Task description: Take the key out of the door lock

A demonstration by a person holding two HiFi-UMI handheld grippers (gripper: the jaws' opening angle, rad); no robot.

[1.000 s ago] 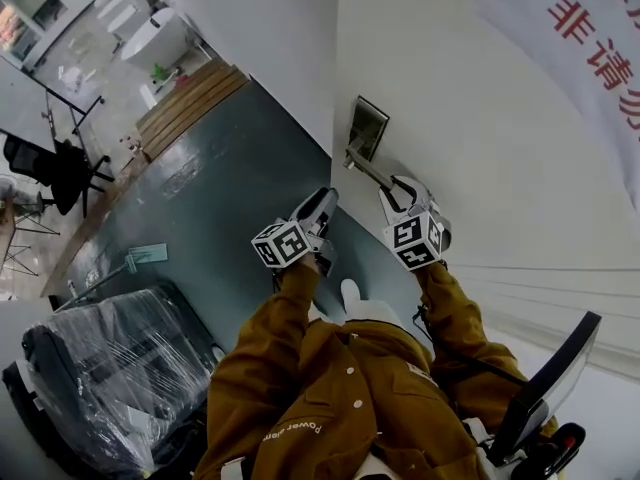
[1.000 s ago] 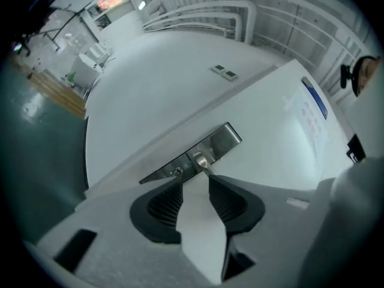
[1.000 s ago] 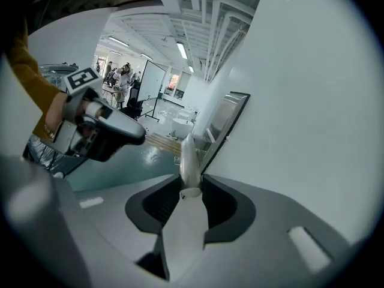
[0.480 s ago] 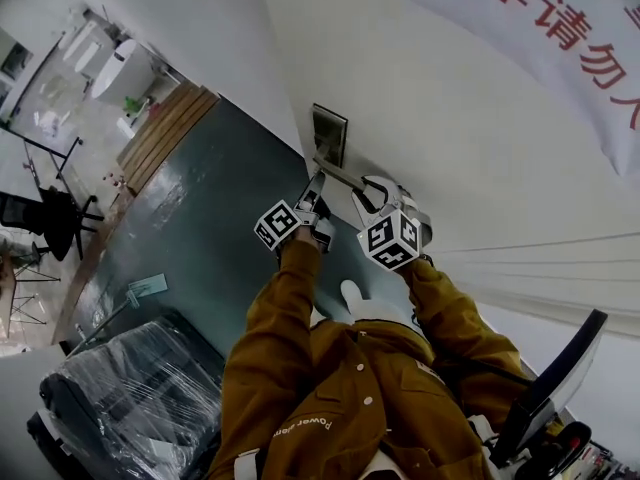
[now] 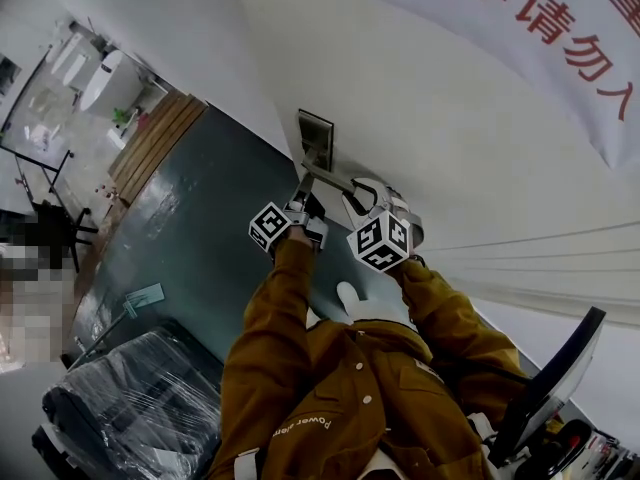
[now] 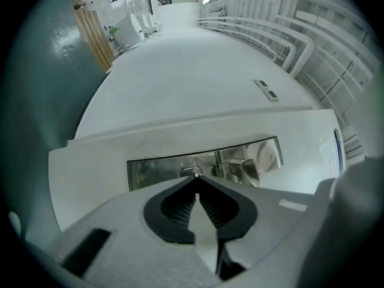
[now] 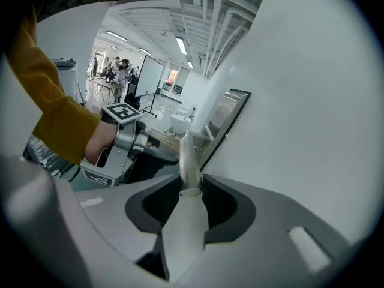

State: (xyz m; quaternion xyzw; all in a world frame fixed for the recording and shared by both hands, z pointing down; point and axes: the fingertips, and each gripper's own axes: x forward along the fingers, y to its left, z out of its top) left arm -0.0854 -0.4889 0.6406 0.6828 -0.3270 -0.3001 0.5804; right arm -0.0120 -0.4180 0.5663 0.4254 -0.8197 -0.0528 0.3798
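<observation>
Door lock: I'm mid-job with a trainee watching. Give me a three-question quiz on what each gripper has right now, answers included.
1. True or false: the left gripper has its jaws wide open.
2. Short answer: is the key out of the plate yet?
3. The right gripper is shut on: A) key B) handle C) nothing

Key: 1 false, the jaws have just been closing and now pinch the key. 2 no, it sits at the plate. 3 B.
</observation>
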